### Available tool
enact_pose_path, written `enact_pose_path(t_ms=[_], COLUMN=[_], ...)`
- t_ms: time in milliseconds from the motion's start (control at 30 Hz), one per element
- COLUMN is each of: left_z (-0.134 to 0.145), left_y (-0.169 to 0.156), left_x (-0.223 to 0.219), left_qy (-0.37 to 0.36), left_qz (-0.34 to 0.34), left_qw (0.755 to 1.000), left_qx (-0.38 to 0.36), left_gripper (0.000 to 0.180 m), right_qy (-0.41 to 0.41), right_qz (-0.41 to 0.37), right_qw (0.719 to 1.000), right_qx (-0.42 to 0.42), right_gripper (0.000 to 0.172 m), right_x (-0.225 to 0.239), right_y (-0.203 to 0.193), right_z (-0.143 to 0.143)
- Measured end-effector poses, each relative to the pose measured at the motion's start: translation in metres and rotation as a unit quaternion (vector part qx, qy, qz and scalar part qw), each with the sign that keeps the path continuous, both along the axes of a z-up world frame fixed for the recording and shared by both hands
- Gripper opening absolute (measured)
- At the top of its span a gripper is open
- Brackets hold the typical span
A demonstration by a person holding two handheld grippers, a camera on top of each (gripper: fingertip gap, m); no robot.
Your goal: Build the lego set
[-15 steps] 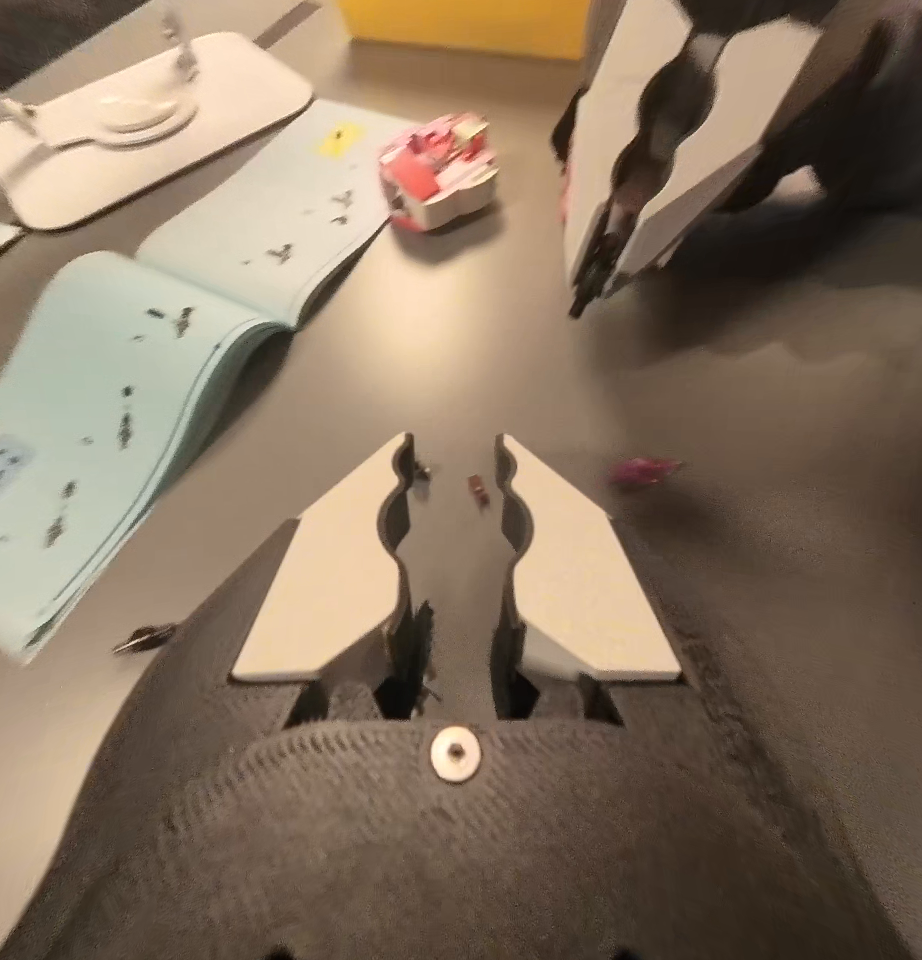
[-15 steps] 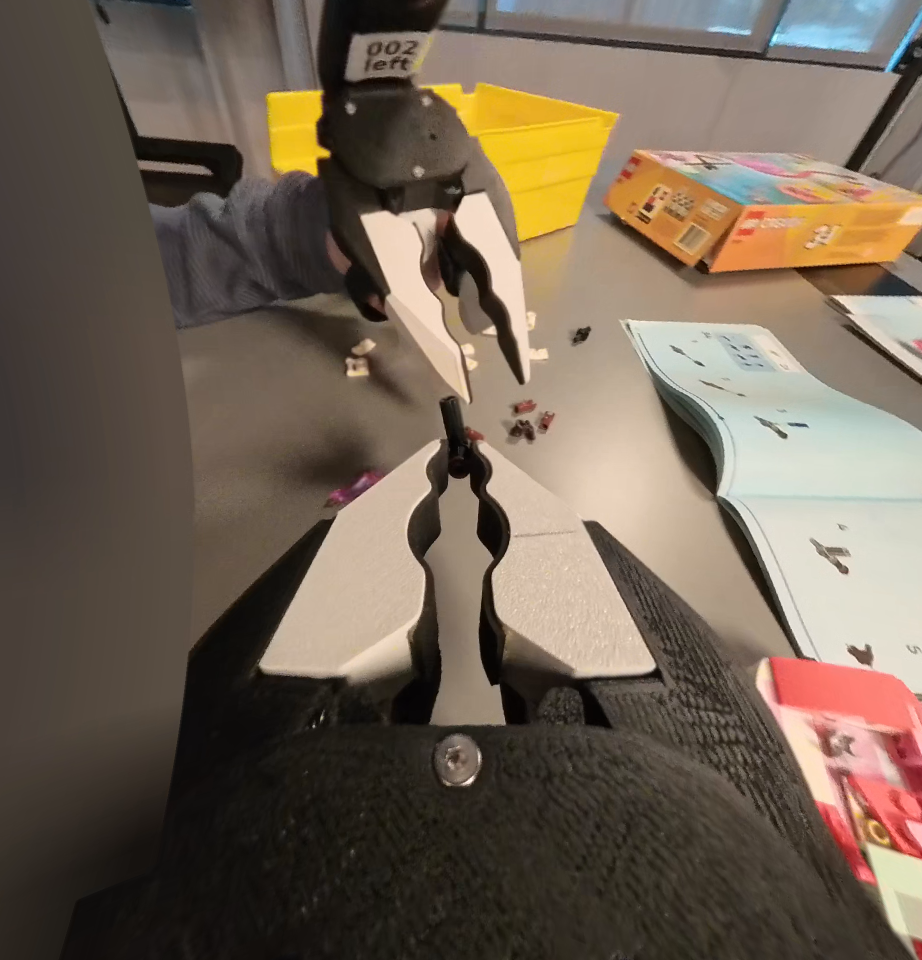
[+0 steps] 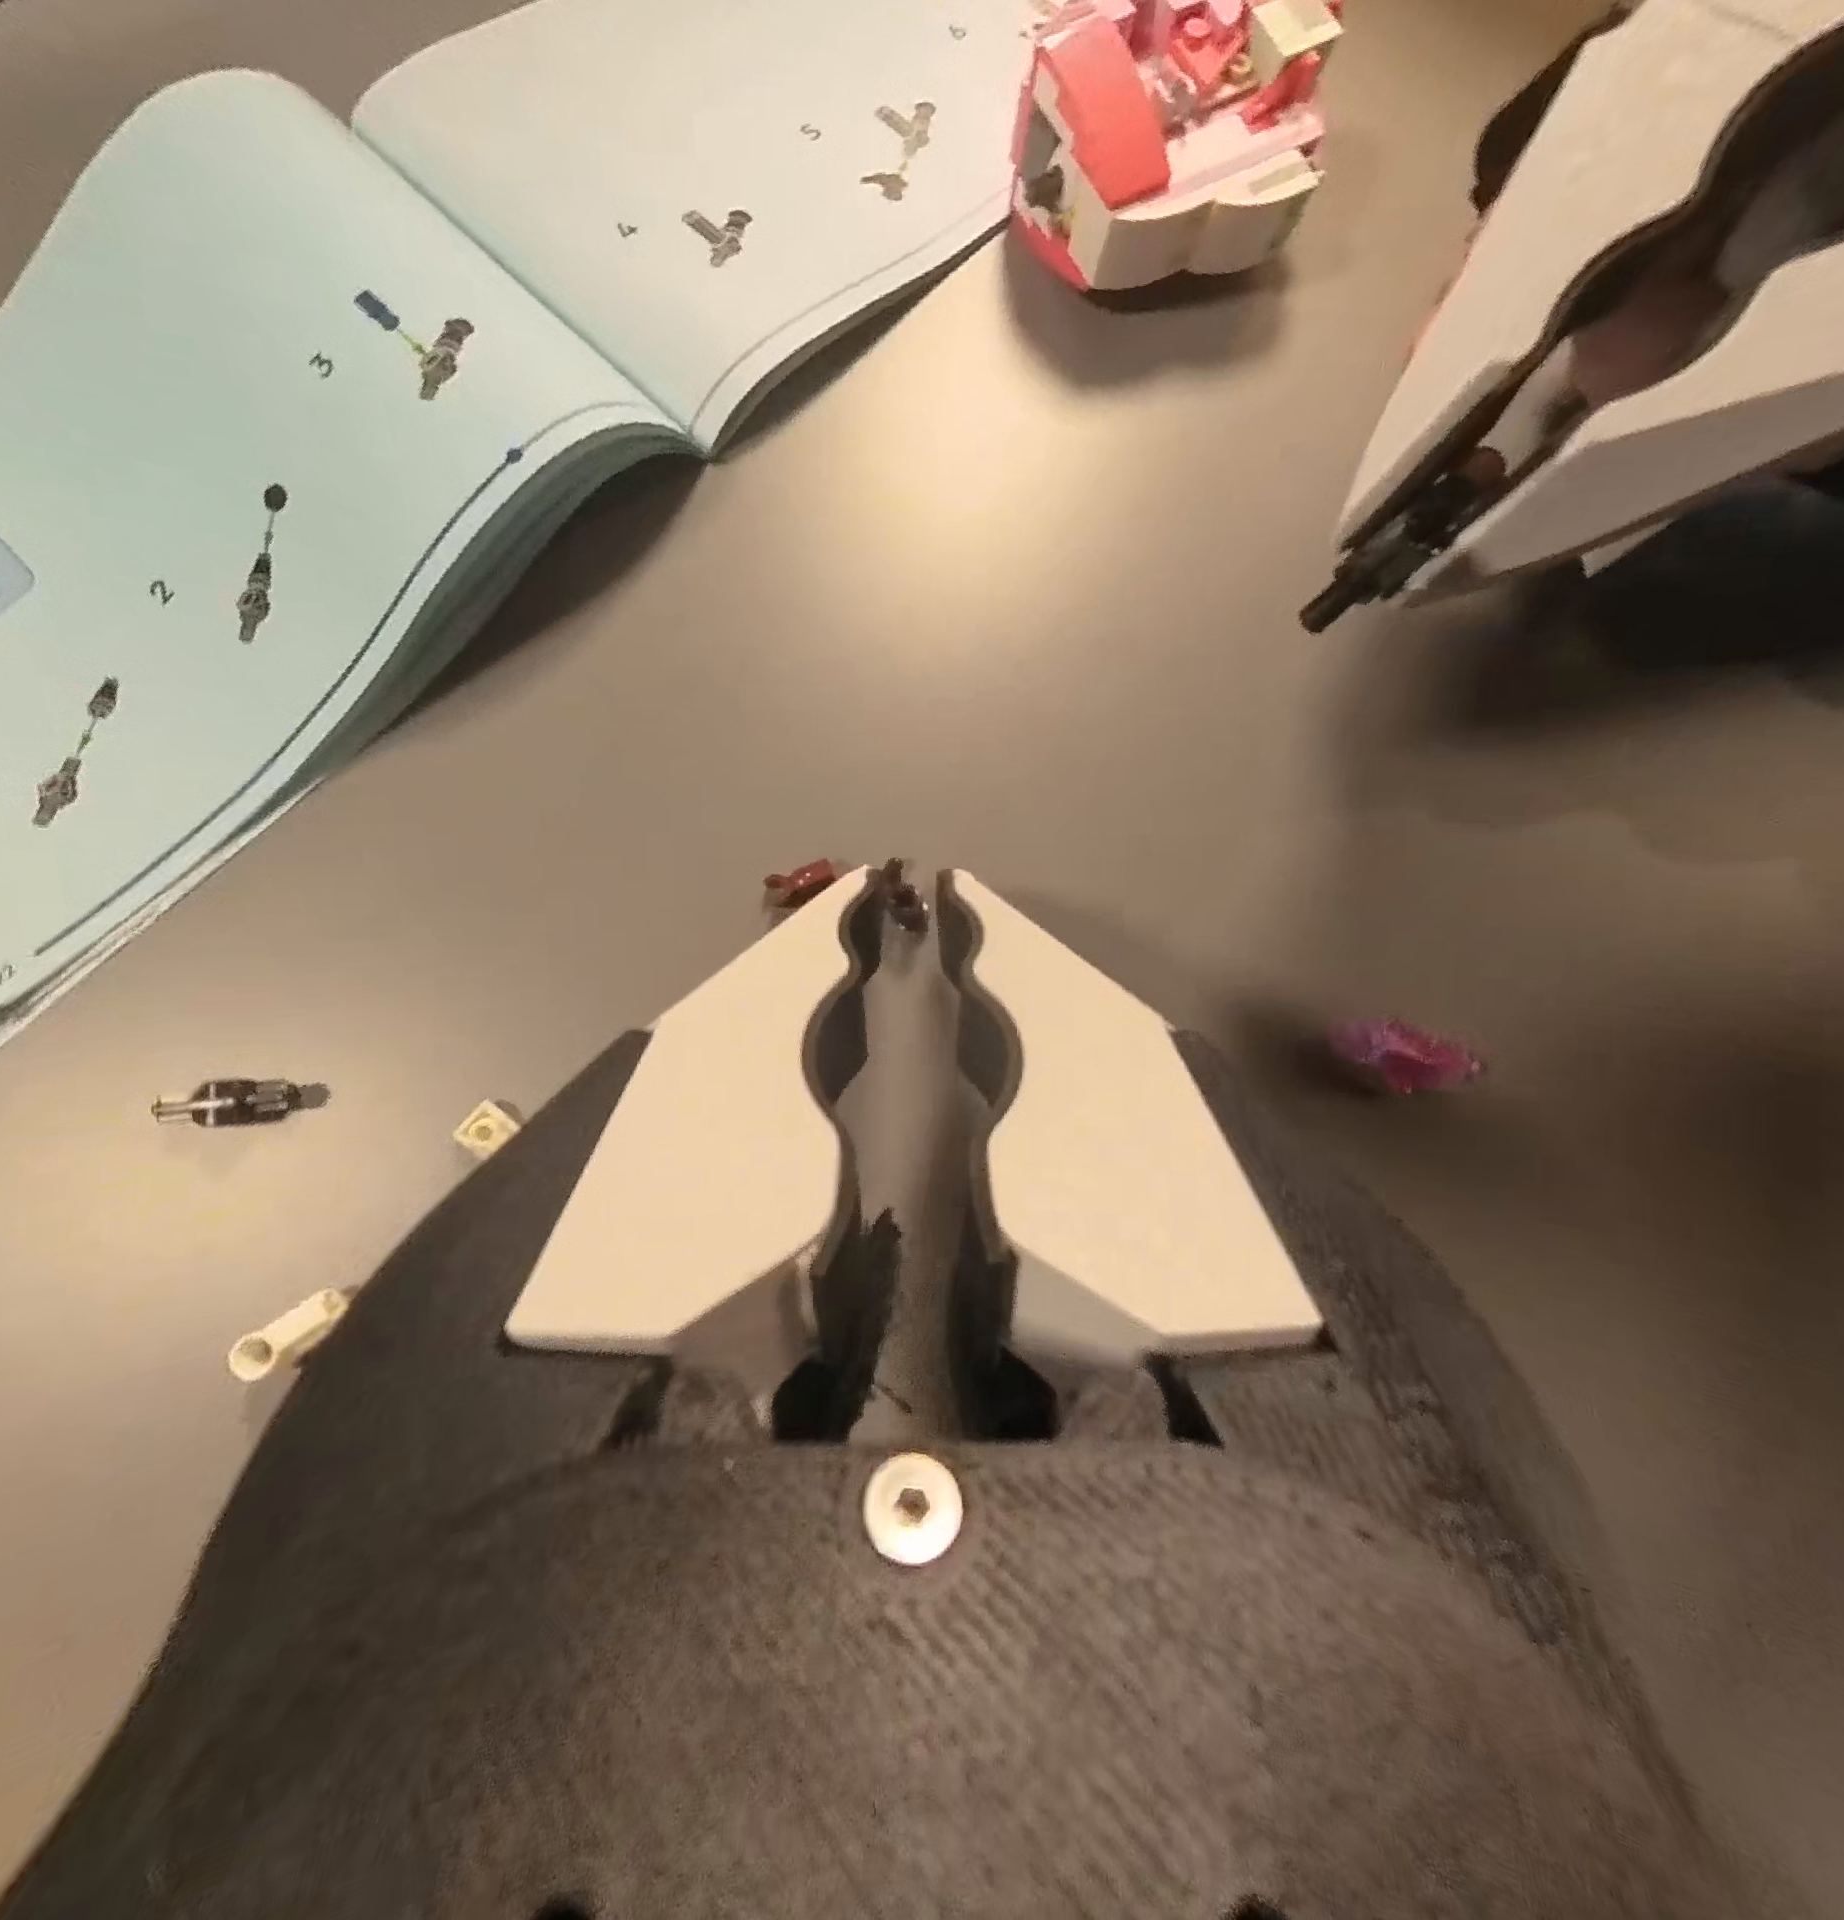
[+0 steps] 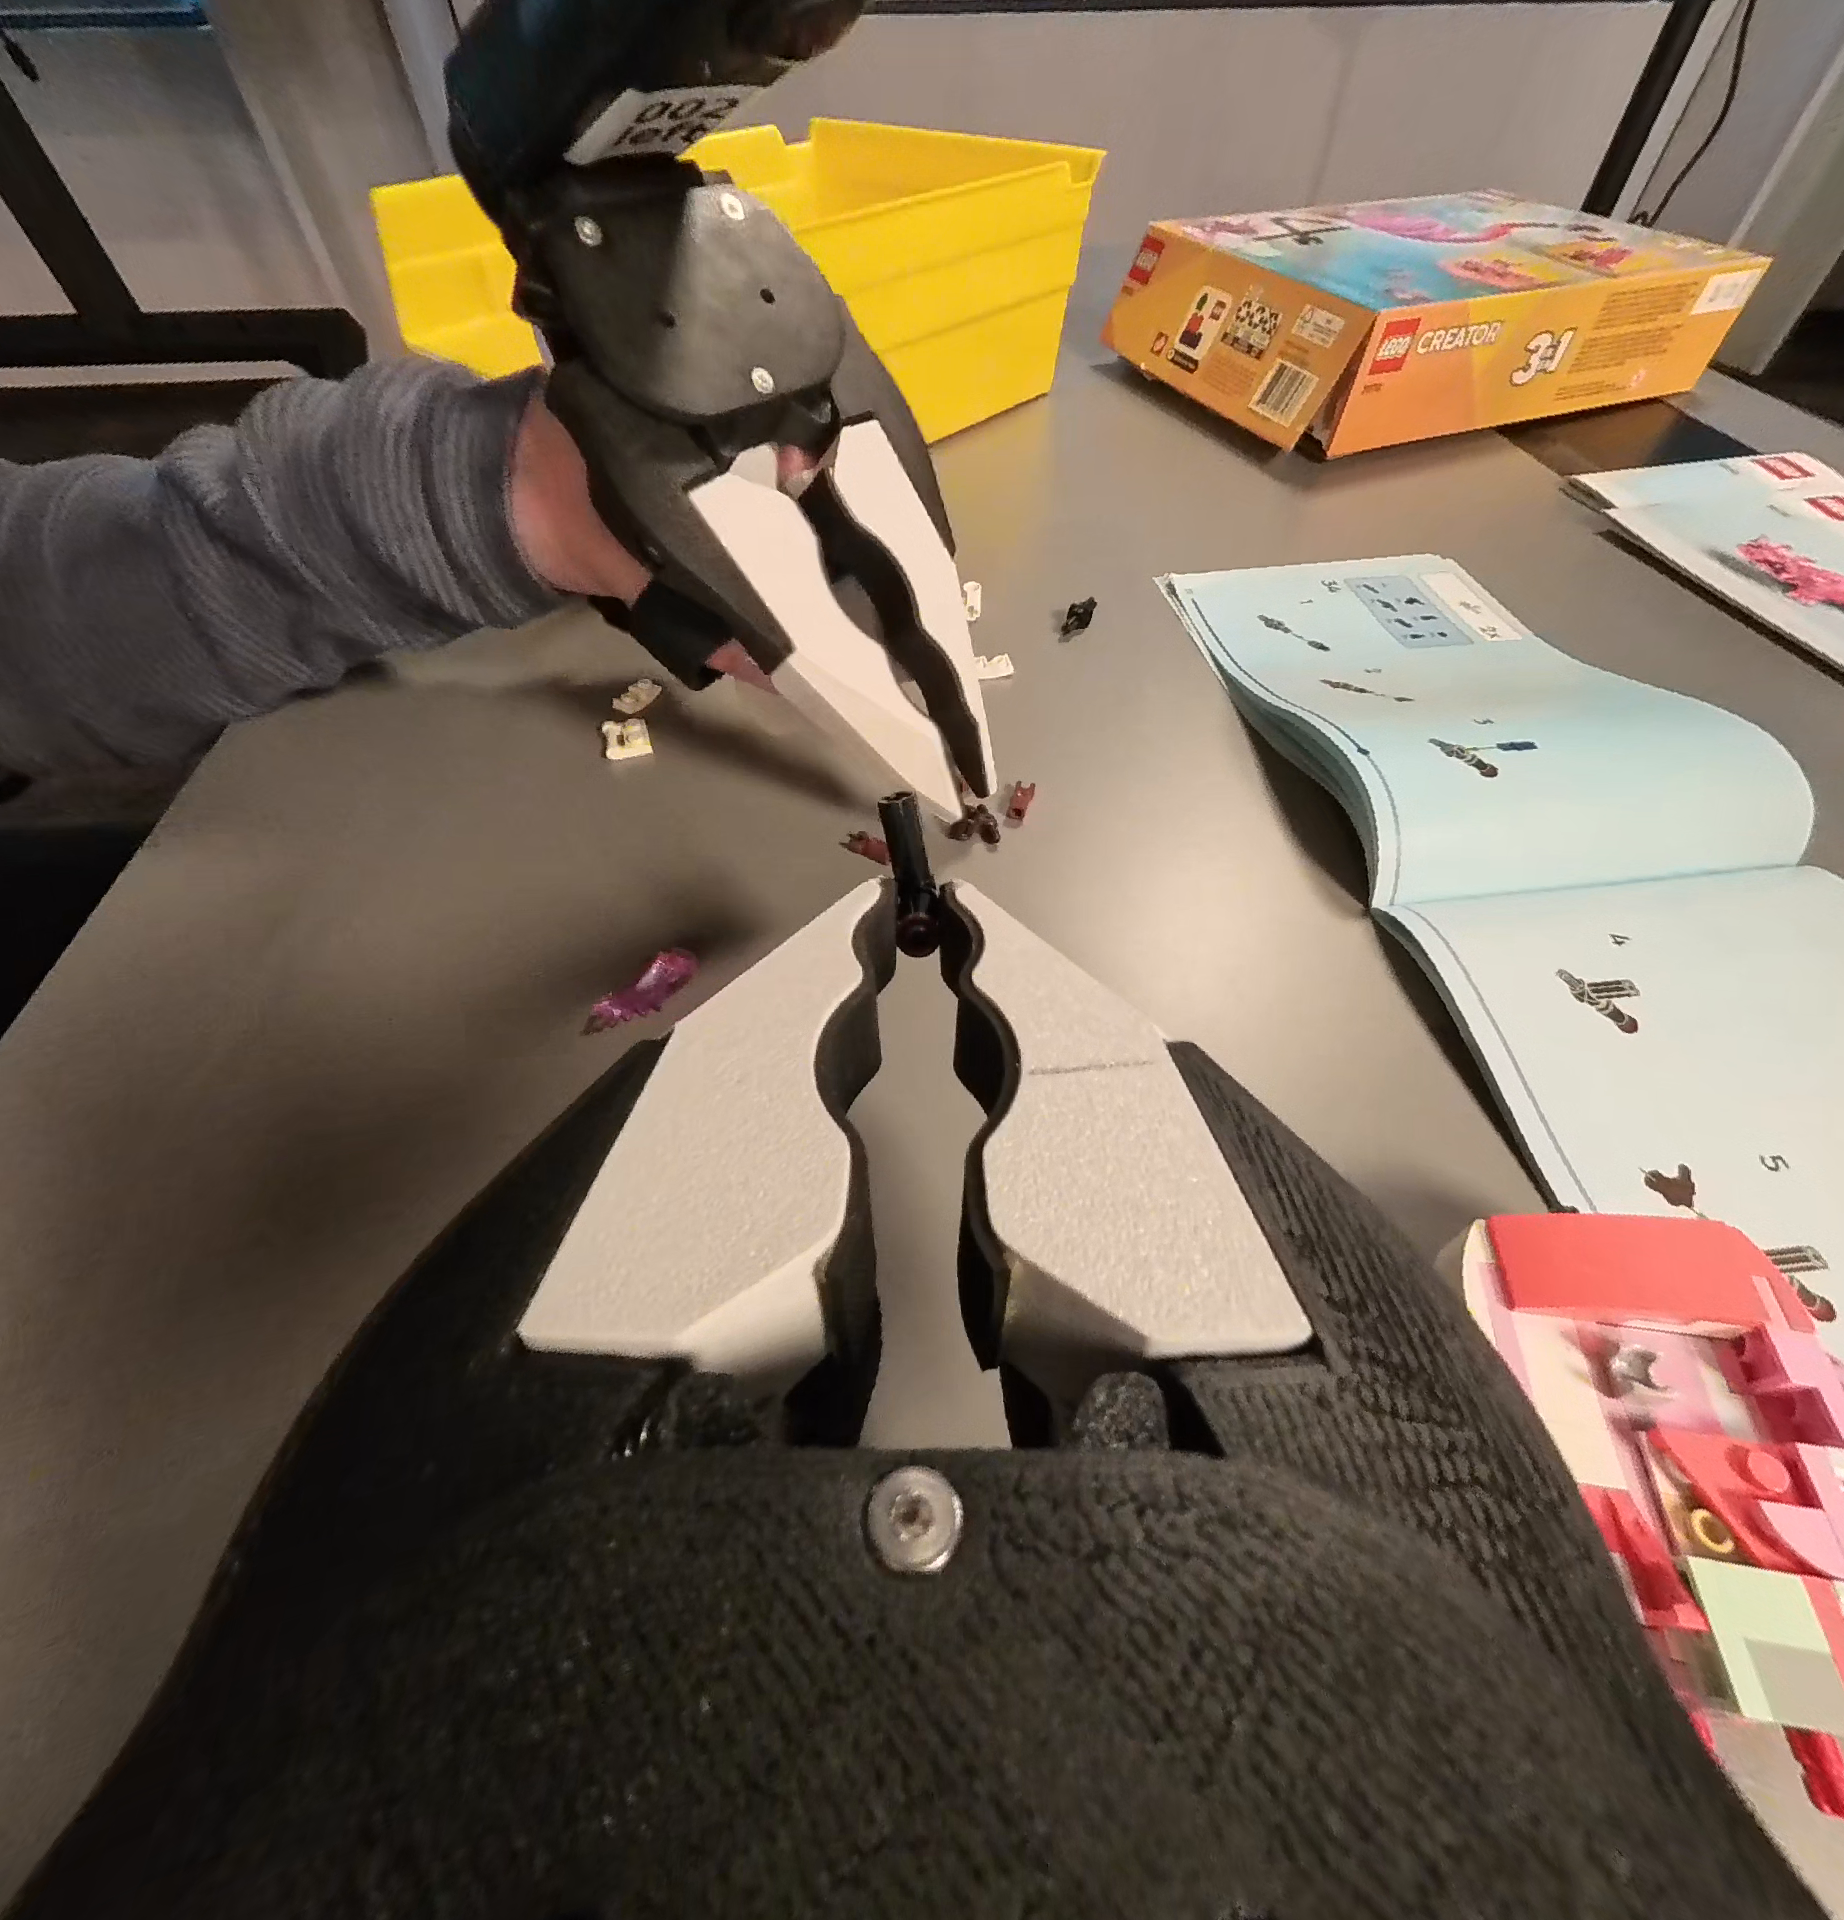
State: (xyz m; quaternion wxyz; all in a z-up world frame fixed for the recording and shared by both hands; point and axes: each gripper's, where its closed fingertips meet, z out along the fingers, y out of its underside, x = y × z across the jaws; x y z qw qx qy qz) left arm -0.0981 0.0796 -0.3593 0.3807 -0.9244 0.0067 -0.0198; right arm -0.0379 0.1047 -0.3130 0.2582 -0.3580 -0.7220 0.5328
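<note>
Your right gripper (image 4: 913, 914) pinches a black pin (image 4: 905, 847); your left fingers (image 3: 856, 914), nearly together, straddle a dark brown piece (image 3: 902, 904), which could squirt sideways across the surface (image 3: 1001, 675).

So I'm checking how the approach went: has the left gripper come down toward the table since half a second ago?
Yes. In the right wrist view the left gripper has dropped to the dark red bricks on the table, with narrower jaws.

I count two yellow bins (image 4: 928, 239), one orange box (image 4: 1417, 322), two open booklets (image 4: 1520, 790), one pink brick model (image 3: 1167, 145), one purple piece (image 4: 643, 992) and four small dark red pieces (image 4: 975, 826).
</note>
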Motion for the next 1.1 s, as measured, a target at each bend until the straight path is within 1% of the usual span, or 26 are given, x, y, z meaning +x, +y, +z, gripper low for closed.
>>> enact_pose_path(t_ms=[33,133,267,333,467,567,700,767,967,1100], left_z=[0.000,-0.005,-0.007,-0.004,0.001,-0.003,-0.007,-0.010,-0.009,-0.006], left_y=[0.001,0.001,0.000,-0.002,-0.004,-0.002,0.003,0.002,0.002,0.002], left_x=[-0.002,0.000,0.000,-0.001,-0.003,-0.003,-0.006,-0.009,-0.005,-0.005], left_qy=[-0.003,-0.007,0.023,0.029,0.007,0.010,0.036,0.049,0.040,0.051], left_qz=[0.015,0.027,0.025,0.024,0.024,0.033,0.057,0.068,0.068,0.070], left_qw=[1.000,0.999,0.999,0.999,1.000,0.999,0.998,0.996,0.997,0.996], left_qx=[-0.002,-0.016,-0.027,-0.022,-0.003,-0.013,-0.020,-0.031,-0.027,-0.022], left_gripper=[0.009,0.012,0.013,0.012,0.013,0.014,0.028,0.029,0.022,0.022], right_qy=[-0.002,-0.004,-0.008,-0.009,-0.011,-0.013,-0.015,-0.016,-0.018,-0.020], right_qz=[-0.001,-0.001,-0.002,-0.001,0.000,0.001,0.003,0.004,0.004,0.005], right_qw=[1.000,1.000,1.000,1.000,1.000,1.000,1.000,1.000,1.000,1.000], right_qx=[0.001,0.002,0.000,-0.001,-0.004,-0.003,-0.001,0.000,0.000,0.000], right_gripper=[0.006,0.006,0.006,0.006,0.006,0.006,0.006,0.006,0.006,0.006], right_x=[0.000,0.000,0.000,0.000,0.000,0.000,0.000,0.000,0.000,0.001], right_y=[0.000,0.000,0.000,0.000,0.001,0.000,-0.001,-0.001,-0.001,-0.001], right_z=[-0.001,-0.001,-0.002,-0.002,-0.002,-0.002,-0.003,-0.004,-0.004,-0.005])
